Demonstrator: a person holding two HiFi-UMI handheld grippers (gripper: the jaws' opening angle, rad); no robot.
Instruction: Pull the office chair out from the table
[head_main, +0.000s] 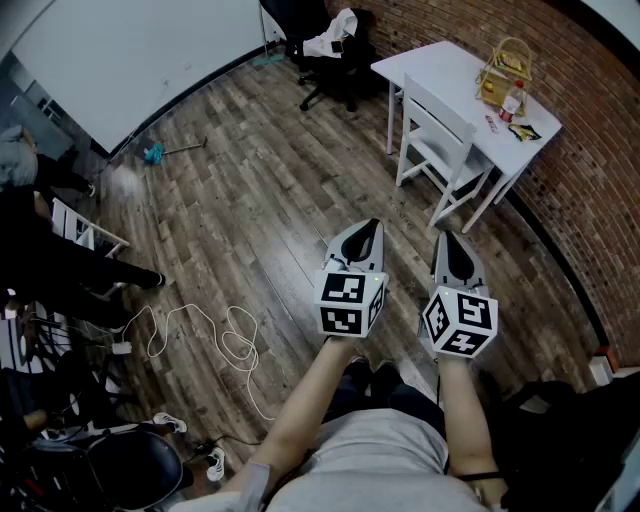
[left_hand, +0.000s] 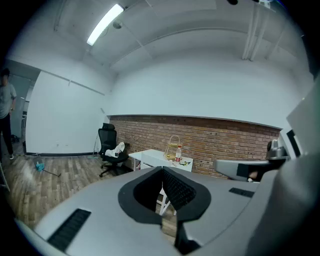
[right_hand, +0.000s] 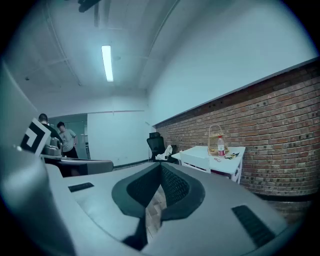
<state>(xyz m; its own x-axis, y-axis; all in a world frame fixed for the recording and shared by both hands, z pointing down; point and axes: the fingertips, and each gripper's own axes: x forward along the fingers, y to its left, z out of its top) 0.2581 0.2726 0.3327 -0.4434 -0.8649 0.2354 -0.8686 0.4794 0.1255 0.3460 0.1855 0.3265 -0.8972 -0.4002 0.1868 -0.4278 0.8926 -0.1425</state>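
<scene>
Room: wood plank floor (head_main: 250, 200), brick wall (head_main: 590, 180) down the right side, plain white wall (head_main: 130, 50) at the far left.
Table: a white table (head_main: 440, 65) stands against the brick wall.
Office chair: the black office chair (head_main: 295, 20) stands at the far end of the room, just beyond the table's far corner, with a white cloth (head_main: 335, 35) lying on it. It is well apart from both grippers.
White chair: a white chair (head_main: 435, 135) is tucked in at the table's open side, with its back toward the open floor.
On the table: a wire basket (head_main: 505, 65) and, just beside it, a bottle (head_main: 512, 100) with a red label. A few small items near them are too small to tell.
Left gripper: the left gripper (head_main: 370, 232) hangs over the floor, pointing toward the table and a little downward. Its jaws are together with nothing between them.
Right gripper: the right gripper (head_main: 452, 245) is just beside the left at the same tilt. Its jaws are also together and empty.
Floor: a white cable (head_main: 215, 335) lies in loops at the near left, and a blue-headed mop (head_main: 155, 152) lies by the white wall.
People: dark legs (head_main: 60, 270) show at the left edge.
</scene>
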